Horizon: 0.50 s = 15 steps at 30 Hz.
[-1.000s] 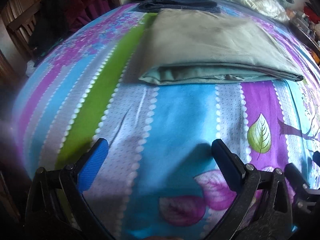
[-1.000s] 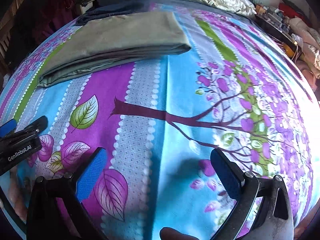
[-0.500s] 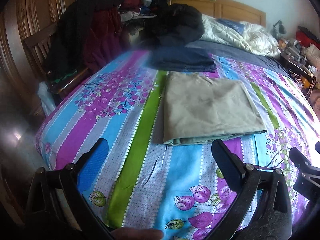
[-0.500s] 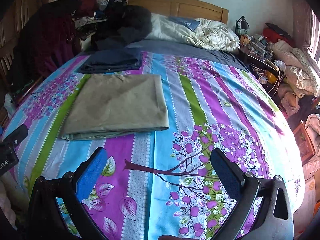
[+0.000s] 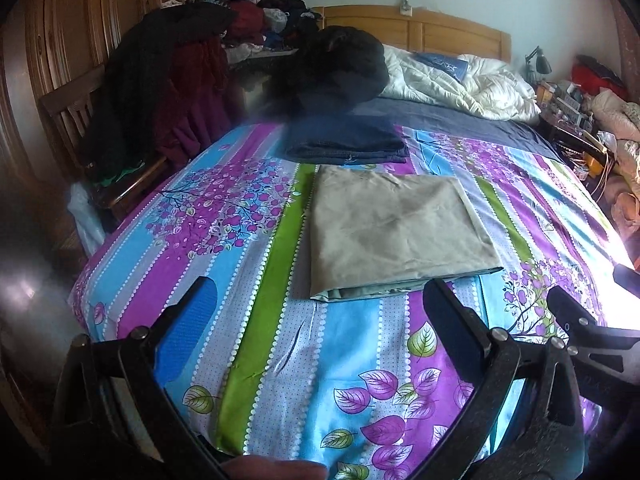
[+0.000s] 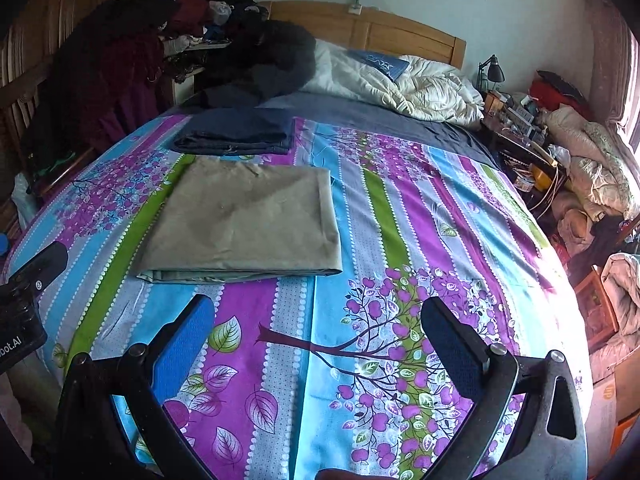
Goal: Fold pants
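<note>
**Both grippers hanging wide above the bed, khaki pants lying folded**

The left gripper is hovering over the near edge of the bedspread, its 2 fingers spread wide and holding nothing. The right gripper is doing the same on its side, jaws gaping, nothing between them, hanging above the purple tree print.

The khaki pants are sitting folded into a flat rectangle on the striped cover, ahead of both grippers and clear of them, layered edges facing the cameras. In the right wrist view the pants are lying to the left of the gripper's line.

Just beyond them, a folded dark blue garment is resting on the bed, apart from the khaki stack. A white duvet is bunching up by the wooden headboard, and a clothes-laden chair is standing beside the bed.
</note>
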Motion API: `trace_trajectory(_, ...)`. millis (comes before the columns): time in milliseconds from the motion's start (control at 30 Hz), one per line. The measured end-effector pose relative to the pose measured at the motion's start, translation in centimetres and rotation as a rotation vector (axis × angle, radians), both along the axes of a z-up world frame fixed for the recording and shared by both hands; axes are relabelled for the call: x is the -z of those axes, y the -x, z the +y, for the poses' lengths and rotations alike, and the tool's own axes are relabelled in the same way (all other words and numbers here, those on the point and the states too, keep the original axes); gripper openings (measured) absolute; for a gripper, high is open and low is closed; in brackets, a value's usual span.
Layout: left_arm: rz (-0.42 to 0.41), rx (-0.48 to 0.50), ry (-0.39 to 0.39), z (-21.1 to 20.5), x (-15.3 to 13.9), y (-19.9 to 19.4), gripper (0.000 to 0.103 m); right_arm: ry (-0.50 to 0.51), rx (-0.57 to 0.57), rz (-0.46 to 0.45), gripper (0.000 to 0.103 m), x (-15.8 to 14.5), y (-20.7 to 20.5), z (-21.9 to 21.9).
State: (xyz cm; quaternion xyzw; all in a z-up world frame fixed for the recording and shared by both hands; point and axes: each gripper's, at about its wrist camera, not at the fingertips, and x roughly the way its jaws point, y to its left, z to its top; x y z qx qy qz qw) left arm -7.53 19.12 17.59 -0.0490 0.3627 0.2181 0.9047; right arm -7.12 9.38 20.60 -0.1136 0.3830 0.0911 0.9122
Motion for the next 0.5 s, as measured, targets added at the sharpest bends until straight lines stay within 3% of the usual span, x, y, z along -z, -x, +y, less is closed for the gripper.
trace_trajectory(500,-0.003,0.003,0.010,-1.1,0.0,0.8,0.103,0.012,-0.008,0.013,0.103,0.1,1.0,0.2)
